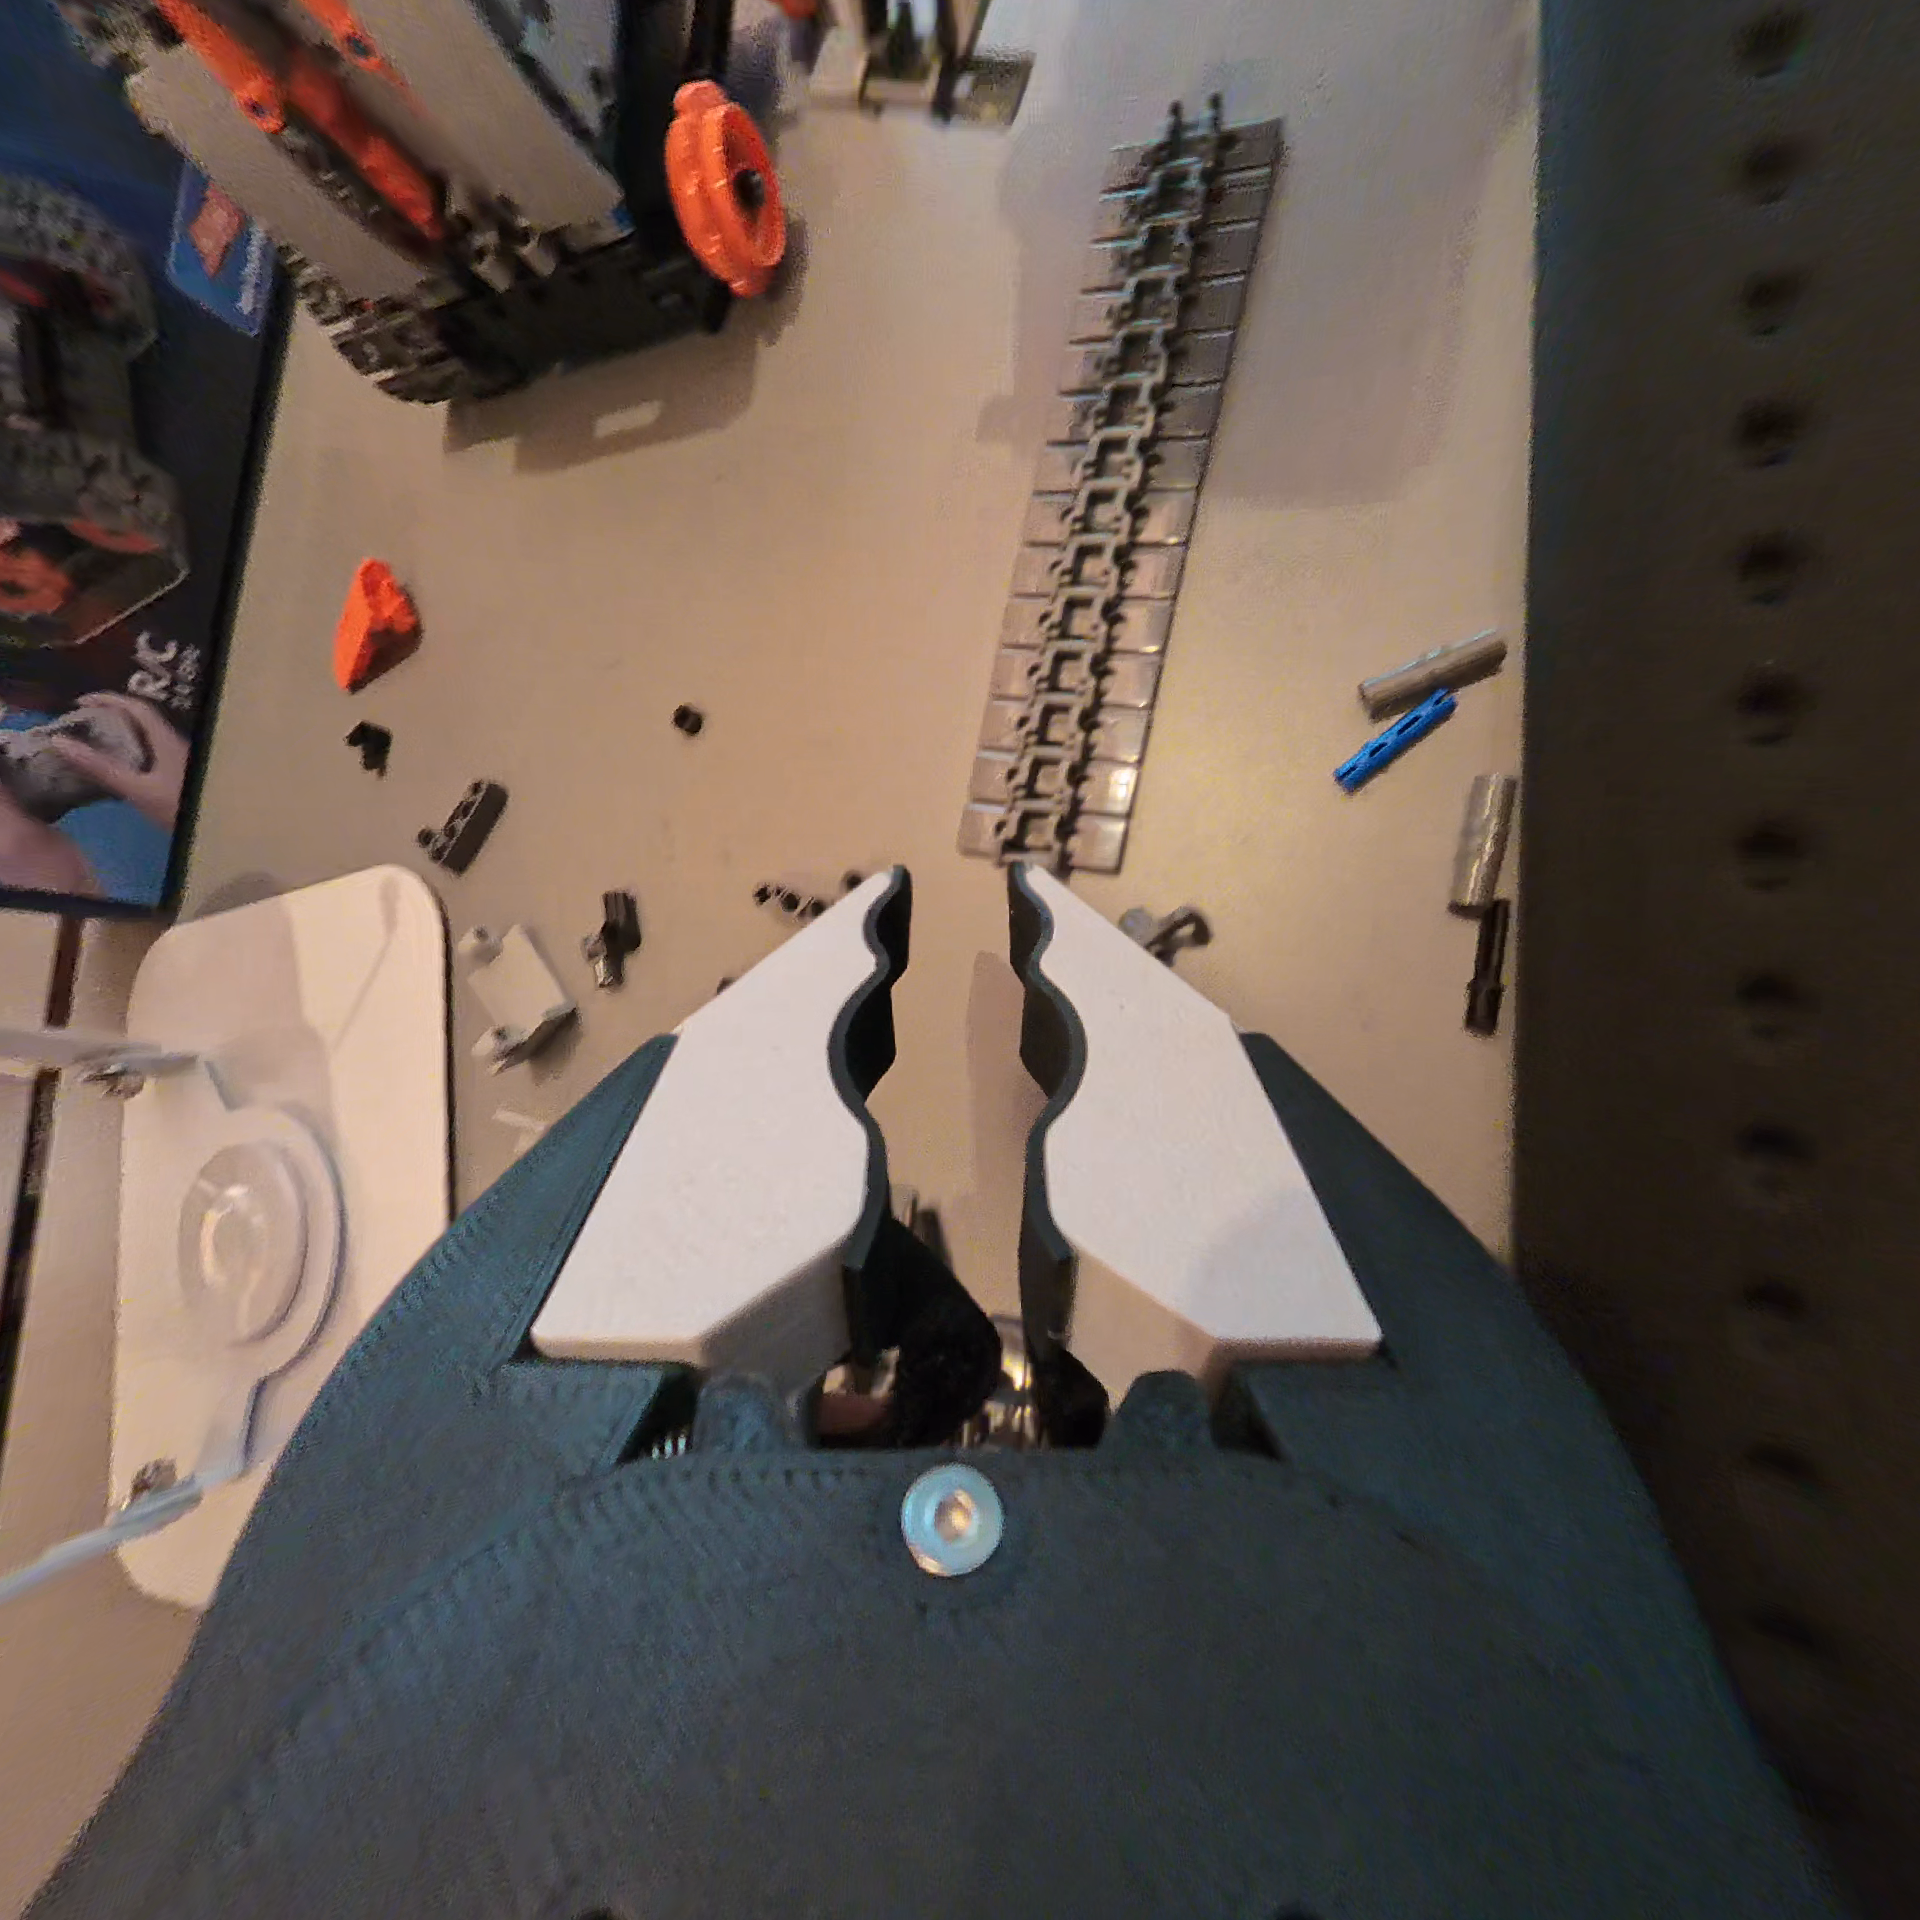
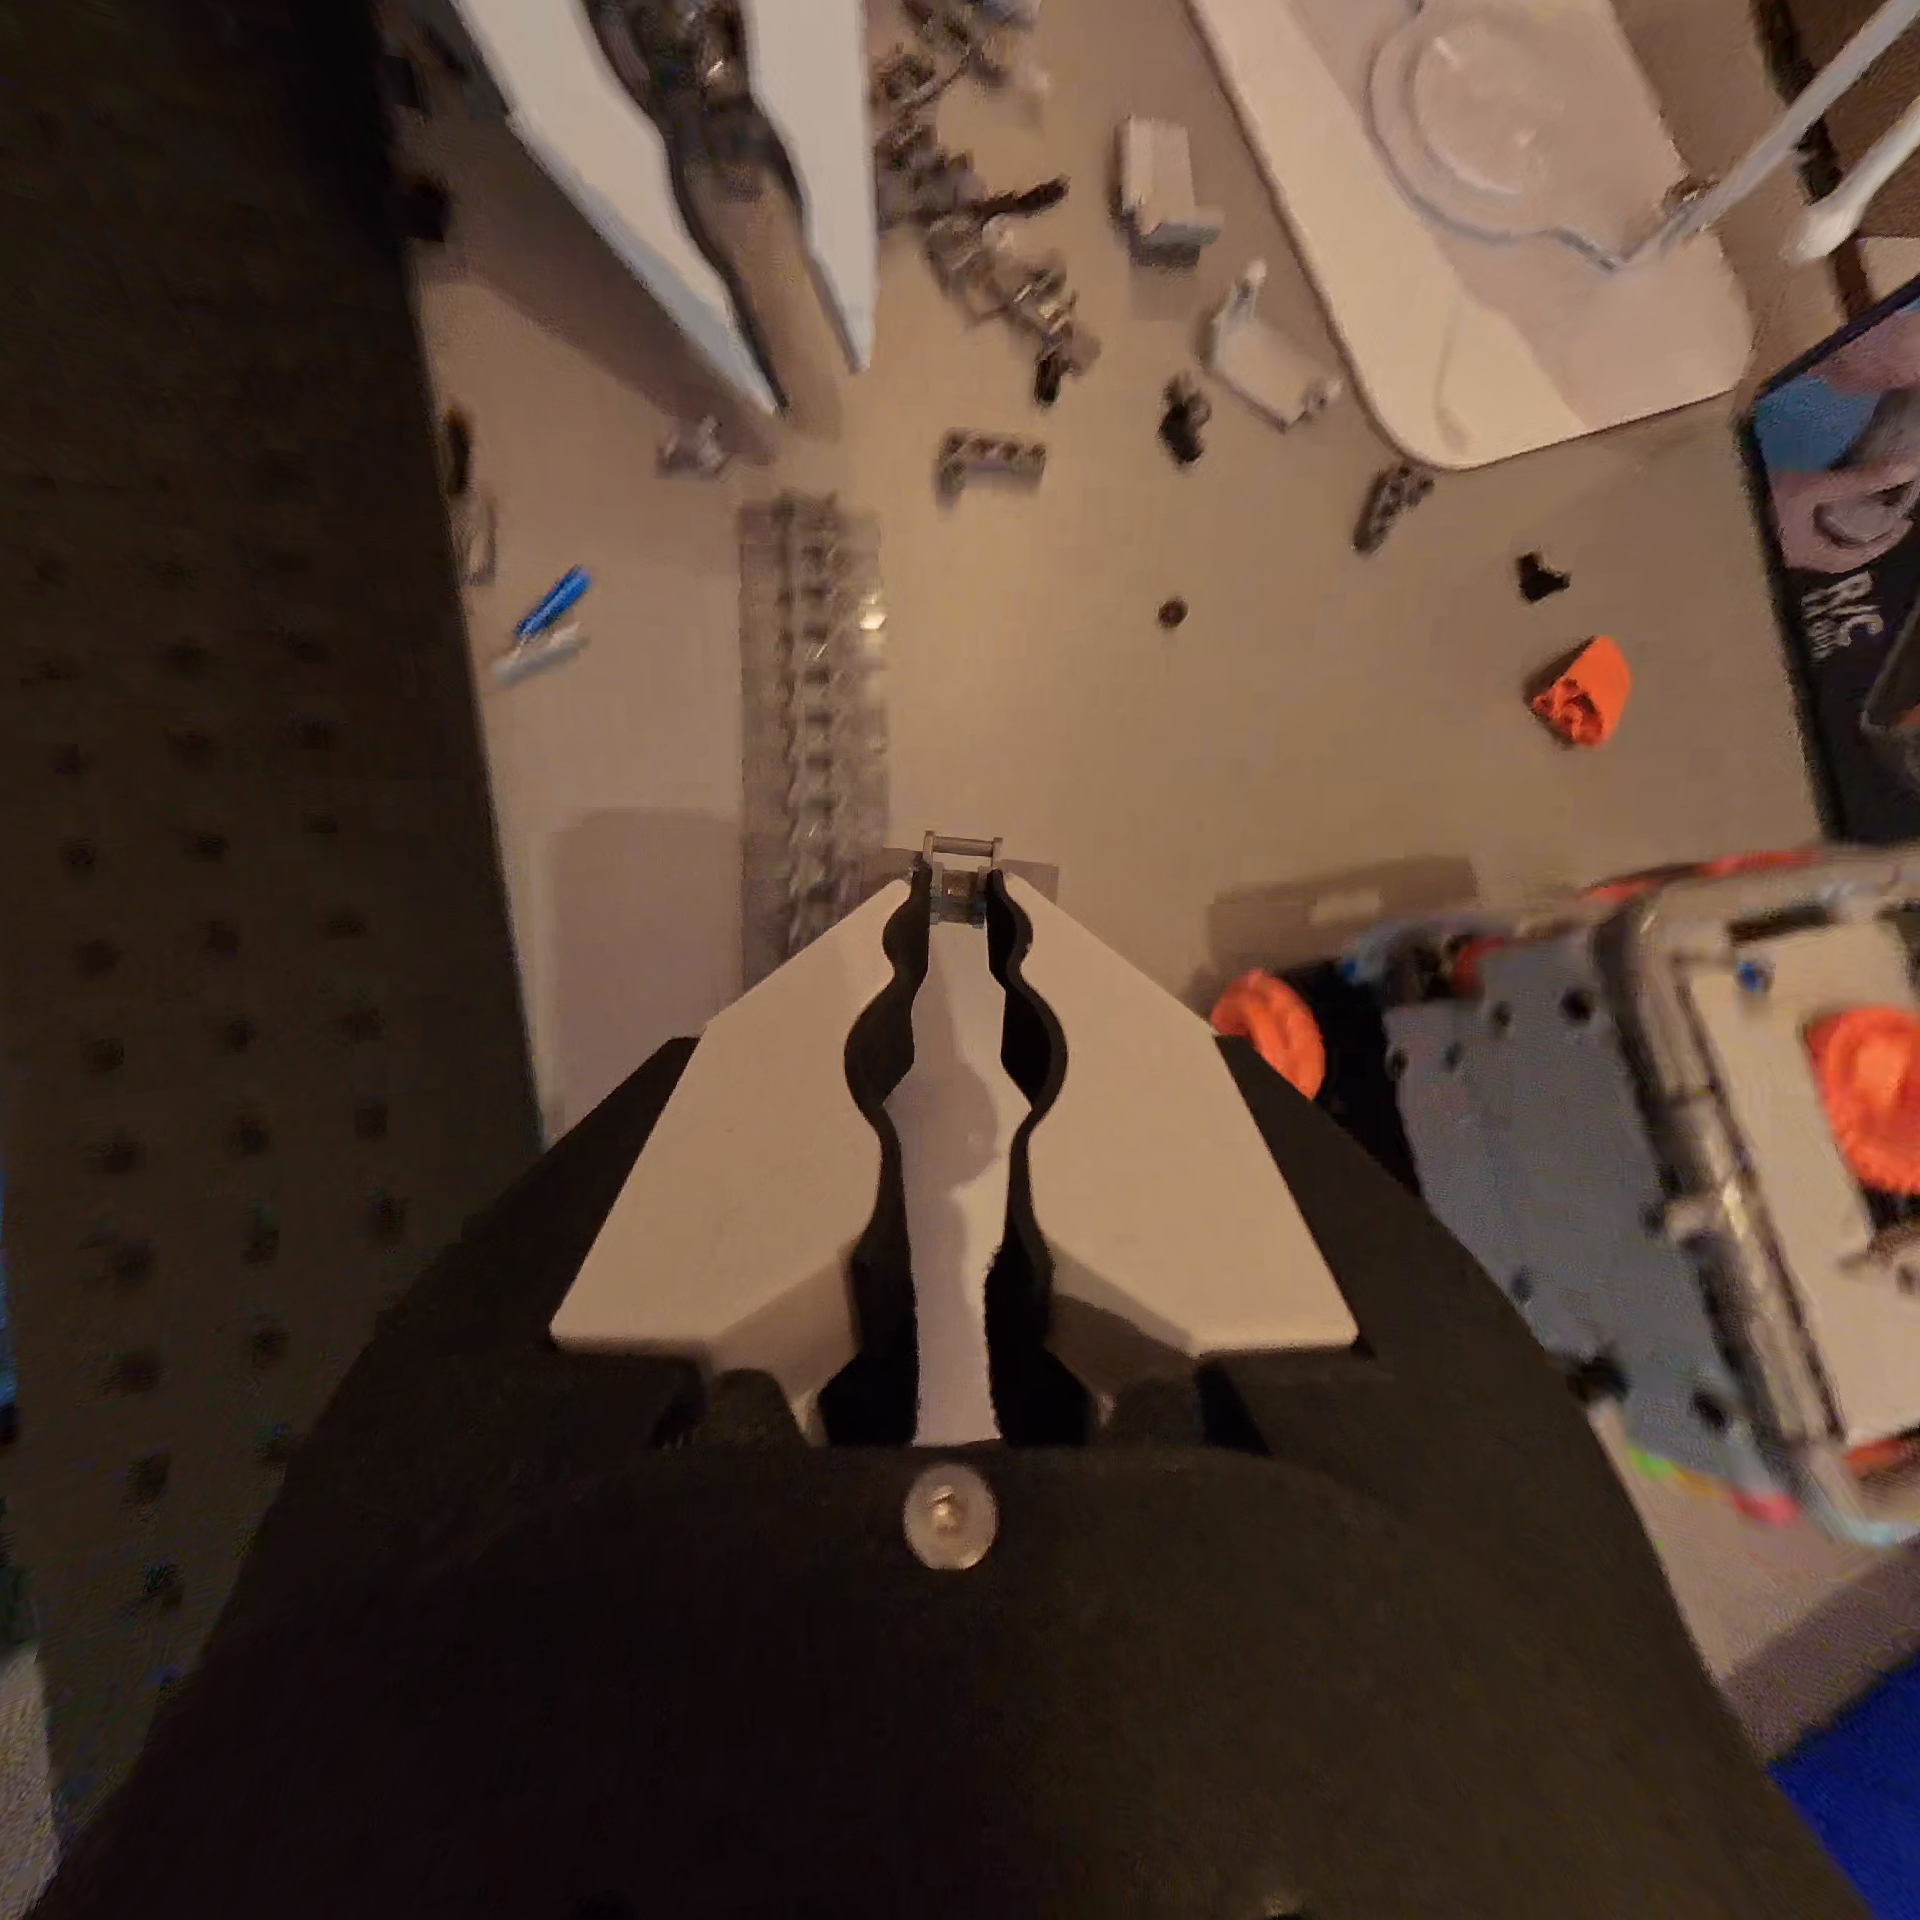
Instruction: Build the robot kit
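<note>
Two claws over a worktop strewn with toy-brick parts.

The right claw (image 2: 954,888) pinches a small grey track link (image 2: 960,860) at its very tips, held above the near end of a long grey track strip (image 2: 812,717). The left claw (image 1: 958,896) stands slightly spread and holds nothing, its tips just short of the same track strip's (image 1: 1127,488) other end. Small black and grey pieces (image 1: 464,823) lie scattered to its left, with an orange piece (image 1: 374,623) farther out and a blue pin (image 1: 1395,738) to the right. Beyond sit a half-built grey and orange vehicle (image 1: 457,208), a white tray (image 1: 281,1174), a printed box (image 1: 94,520) and a dark perforated board (image 1: 1725,727) along the worktop (image 1: 779,582) edge.
</note>
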### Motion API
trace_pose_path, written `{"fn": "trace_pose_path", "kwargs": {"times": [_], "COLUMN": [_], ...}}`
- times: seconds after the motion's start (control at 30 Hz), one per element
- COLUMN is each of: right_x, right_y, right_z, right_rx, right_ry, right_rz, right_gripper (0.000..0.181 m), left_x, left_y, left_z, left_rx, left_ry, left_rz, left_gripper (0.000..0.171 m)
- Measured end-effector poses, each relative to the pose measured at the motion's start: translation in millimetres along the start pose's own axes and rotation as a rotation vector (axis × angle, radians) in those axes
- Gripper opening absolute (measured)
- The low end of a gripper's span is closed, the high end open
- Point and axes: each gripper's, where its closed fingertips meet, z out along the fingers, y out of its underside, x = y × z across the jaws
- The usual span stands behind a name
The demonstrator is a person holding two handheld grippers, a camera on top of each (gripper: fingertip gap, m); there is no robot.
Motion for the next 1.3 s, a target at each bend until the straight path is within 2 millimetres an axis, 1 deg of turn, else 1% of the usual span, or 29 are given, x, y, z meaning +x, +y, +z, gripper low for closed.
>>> {"fn": "trace_pose_path", "kwargs": {"times": [0.1,0.17,0.23,0.3,0.4,0.6,0.7,0.93,0.97,1.03,1.3], "right_x": [-13,-22,-29,-36,-37,-37,-33,-32,-30,-29,-31], "right_y": [34,48,62,69,79,81,80,82,84,81,81], "right_z": [-18,-23,-21,-17,-10,0,2,1,0,-1,4], "right_rx": [-0.052,-0.066,-0.097,-0.111,-0.154,-0.179,-0.18,-0.209,-0.225,-0.222,-0.281], "right_ry": [-0.042,-0.079,-0.109,-0.147,-0.172,-0.209,-0.194,-0.21,-0.205,-0.211,-0.253], "right_rz": [-0.043,-0.068,-0.088,-0.11,-0.138,-0.132,-0.096,-0.042,-0.051,-0.043,-0.052], "right_gripper": [0.008,0.008,0.008,0.008,0.008,0.009,0.008,0.008,0.008,0.008,0.009], "left_x": [12,18,22,25,23,23,24,25,25,25,25], "left_y": [-4,-3,-2,-3,-2,0,0,0,1,1,1], "left_z": [14,21,24,26,26,27,27,27,27,27,27], "left_rx": [-0.013,-0.036,-0.046,-0.039,-0.044,-0.041,-0.041,-0.04,-0.04,-0.041,-0.04], "left_ry": [0.045,0.076,0.095,0.118,0.115,0.127,0.134,0.141,0.141,0.141,0.144], "left_rz": [0.02,0.035,0.039,0.026,0.019,0.01,0.012,0.013,0.012,0.013,0.012], "left_gripper": [0.019,0.02,0.02,0.02,0.02,0.019,0.018,0.018,0.018,0.018,0.018]}}
